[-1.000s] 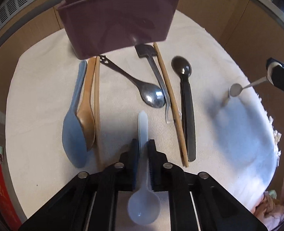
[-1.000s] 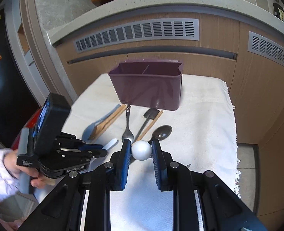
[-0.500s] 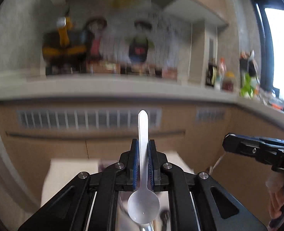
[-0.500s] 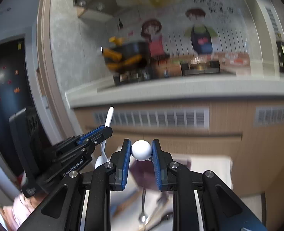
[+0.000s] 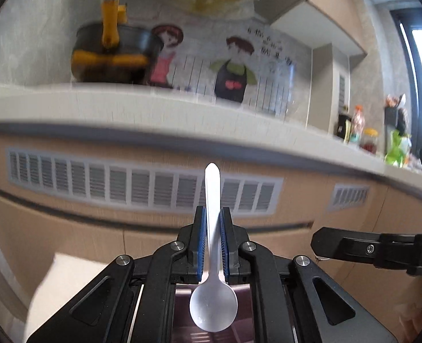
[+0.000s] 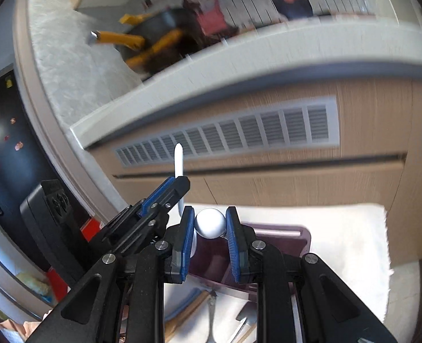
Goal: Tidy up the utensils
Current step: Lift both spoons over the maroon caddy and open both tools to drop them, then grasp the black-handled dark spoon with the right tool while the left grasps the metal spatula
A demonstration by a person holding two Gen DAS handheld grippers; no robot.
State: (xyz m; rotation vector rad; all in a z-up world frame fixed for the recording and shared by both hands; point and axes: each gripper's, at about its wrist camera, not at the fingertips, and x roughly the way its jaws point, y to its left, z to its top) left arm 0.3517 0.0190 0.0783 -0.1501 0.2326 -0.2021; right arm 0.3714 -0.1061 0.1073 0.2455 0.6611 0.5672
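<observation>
Left gripper [image 5: 211,240] clamps white spoon [image 5: 213,297] by its handle, bowl at 6 o'clock over the purple bin [image 6: 279,233]. Right gripper [image 6: 209,230] pinches a metal spoon [image 6: 210,223] by its bowl. Risk: round bowl slips out, misses bin.

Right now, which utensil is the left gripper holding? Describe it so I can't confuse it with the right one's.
Start at the purple caddy on the white cloth. Above it the left gripper is clamped on a white plastic spoon, handle pointing up. The right gripper holds a spoon with a shiny rounded metal bowl; the left one's is matte, translucent white.
</observation>
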